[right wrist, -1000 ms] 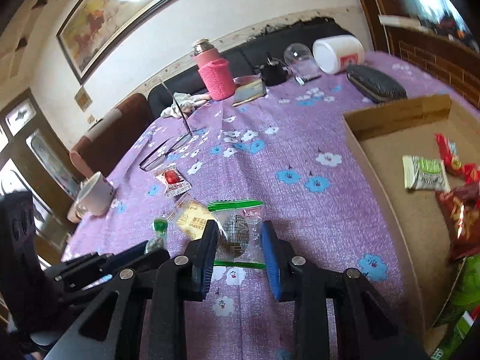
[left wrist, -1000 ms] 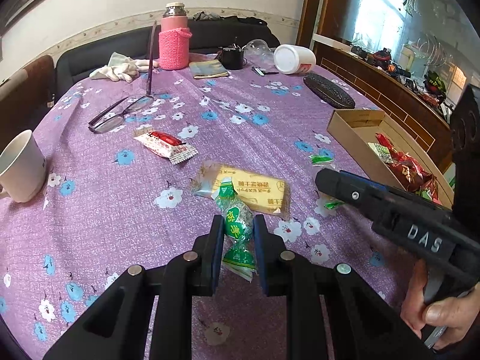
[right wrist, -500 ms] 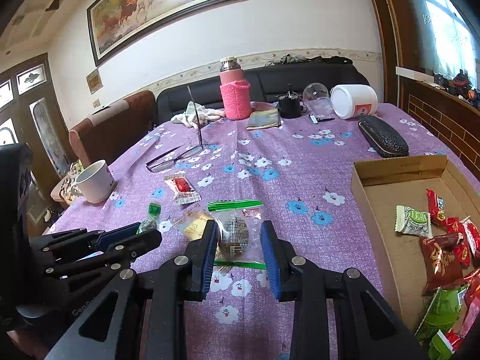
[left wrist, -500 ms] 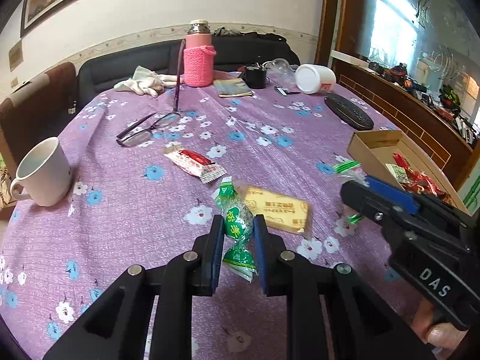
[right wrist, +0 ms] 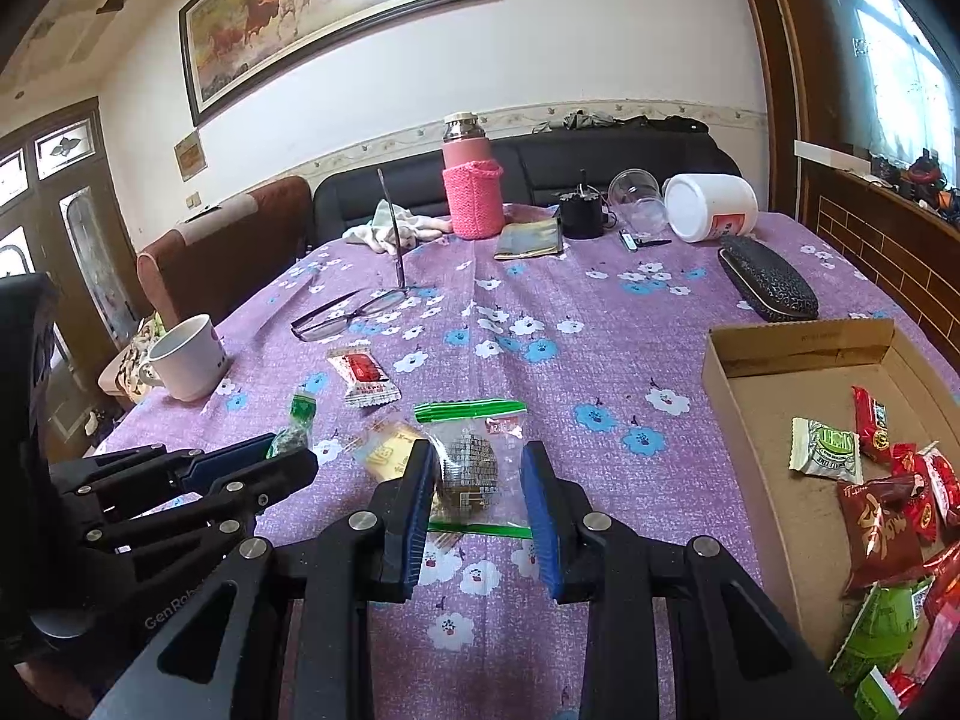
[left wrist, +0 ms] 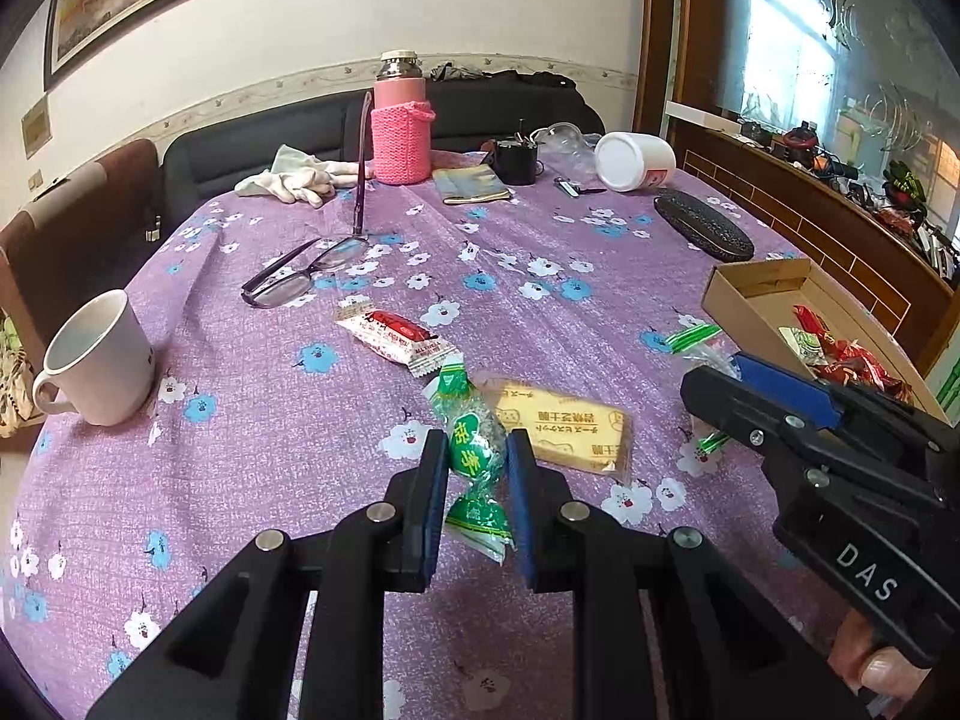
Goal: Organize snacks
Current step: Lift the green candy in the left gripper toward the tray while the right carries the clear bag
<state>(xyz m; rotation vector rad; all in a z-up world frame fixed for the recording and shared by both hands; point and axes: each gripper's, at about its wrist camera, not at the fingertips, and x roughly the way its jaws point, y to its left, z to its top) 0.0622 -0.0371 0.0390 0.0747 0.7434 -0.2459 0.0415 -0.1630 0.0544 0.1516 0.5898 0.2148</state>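
My left gripper (left wrist: 477, 468) is shut on a green-wrapped candy (left wrist: 474, 450), held just above the purple flowered tablecloth. My right gripper (right wrist: 477, 471) is shut on a clear packet with green stripes (right wrist: 471, 468) that has a brown round snack inside. A yellow biscuit packet (left wrist: 564, 426) and a red-and-white packet (left wrist: 393, 333) lie on the cloth beyond the candy. The cardboard box (right wrist: 744, 420) stands to the right with several wrapped snacks in it. In the right wrist view, the left gripper (right wrist: 282, 459) shows at the left with the green candy (right wrist: 300, 414).
A white mug (left wrist: 99, 360) stands near the left table edge. Glasses (left wrist: 294, 276) lie open mid-table. At the back are a pink bottle (left wrist: 401, 126), white gloves (left wrist: 294, 180), a white jar (left wrist: 636, 162) on its side and a black glasses case (left wrist: 702, 228).
The right gripper has rolled level and risen a little with its packet. The left gripper has tilted upward, so more of the far table shows. Both grips are unchanged.
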